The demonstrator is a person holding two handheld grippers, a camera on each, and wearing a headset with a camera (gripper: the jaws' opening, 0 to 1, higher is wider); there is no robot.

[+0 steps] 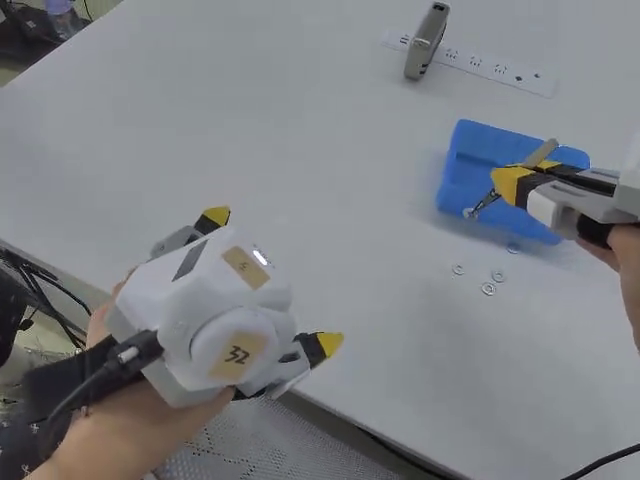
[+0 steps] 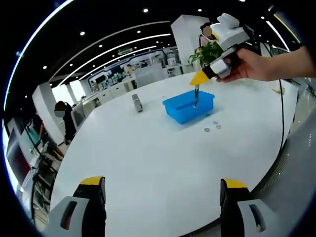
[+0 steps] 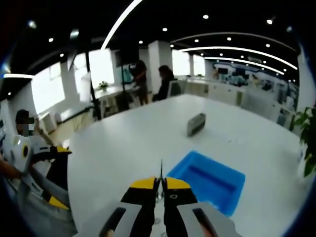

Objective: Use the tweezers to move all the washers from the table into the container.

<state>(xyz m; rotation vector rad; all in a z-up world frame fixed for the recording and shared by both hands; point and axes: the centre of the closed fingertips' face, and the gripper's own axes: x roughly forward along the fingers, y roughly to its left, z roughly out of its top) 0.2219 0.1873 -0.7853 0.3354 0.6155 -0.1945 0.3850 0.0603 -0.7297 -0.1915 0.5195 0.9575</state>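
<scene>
Though tiny, silvery washers [image 1: 488, 289]; right hand-held gripper [image 1: 508, 186] tight on tweezers [image 1: 483, 204], left one [image 2: 163, 181] apart.

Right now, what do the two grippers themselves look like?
The left gripper has a white boxy housing, dark jaws tipped yellow, a tan sticker marked 32, and a black cable trailing from its back. The right gripper is white and black, with jaws also tipped yellow.

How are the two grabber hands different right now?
The left gripper is wide open and empty; the right gripper is shut on the tweezers. The left gripper is near the table edge; the right gripper is over the blue container. Both have yellow-tipped fingers.
</scene>
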